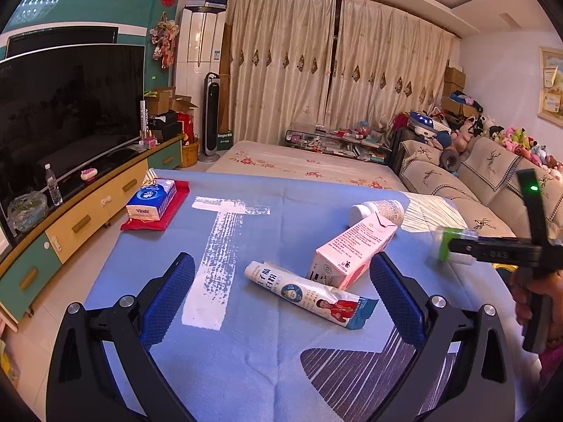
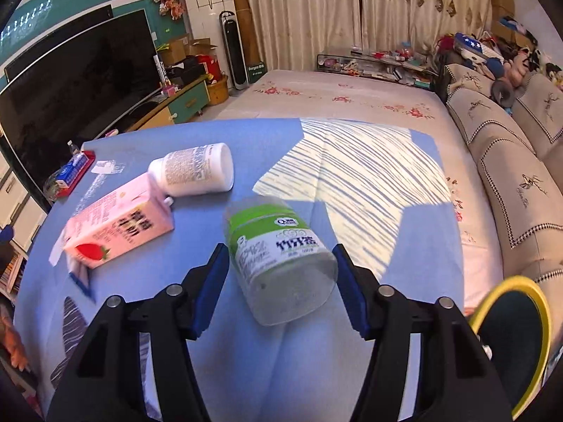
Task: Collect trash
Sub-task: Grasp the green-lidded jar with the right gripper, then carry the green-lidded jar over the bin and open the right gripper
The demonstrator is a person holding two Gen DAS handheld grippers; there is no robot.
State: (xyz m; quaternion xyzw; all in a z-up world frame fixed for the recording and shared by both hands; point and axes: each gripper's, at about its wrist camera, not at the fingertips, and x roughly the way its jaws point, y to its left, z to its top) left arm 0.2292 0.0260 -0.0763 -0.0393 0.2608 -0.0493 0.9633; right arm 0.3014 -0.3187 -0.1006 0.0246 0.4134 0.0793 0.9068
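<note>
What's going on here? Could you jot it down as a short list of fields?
Setting: living room, table with blue cloth
Right gripper: closed on a clear jar with a green label
Left gripper: open, holding nothing
Still on table: pink carton, white bottle, crumpled wrapper
Also on table: tissue pack on a red cloth
Bin: yellow-rimmed bin, lower right in the right view

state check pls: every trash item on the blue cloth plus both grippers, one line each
left gripper: open, empty, jaws wide above the tube.
right gripper: shut on the clear bottle.
clear bottle: green label, held between the pads, tilted.
pink carton: lying on its side.
white bottle: lying on its side, touching the carton.
tube: lying flat, crumpled.
tissue pack: flat on a red cloth.
</note>
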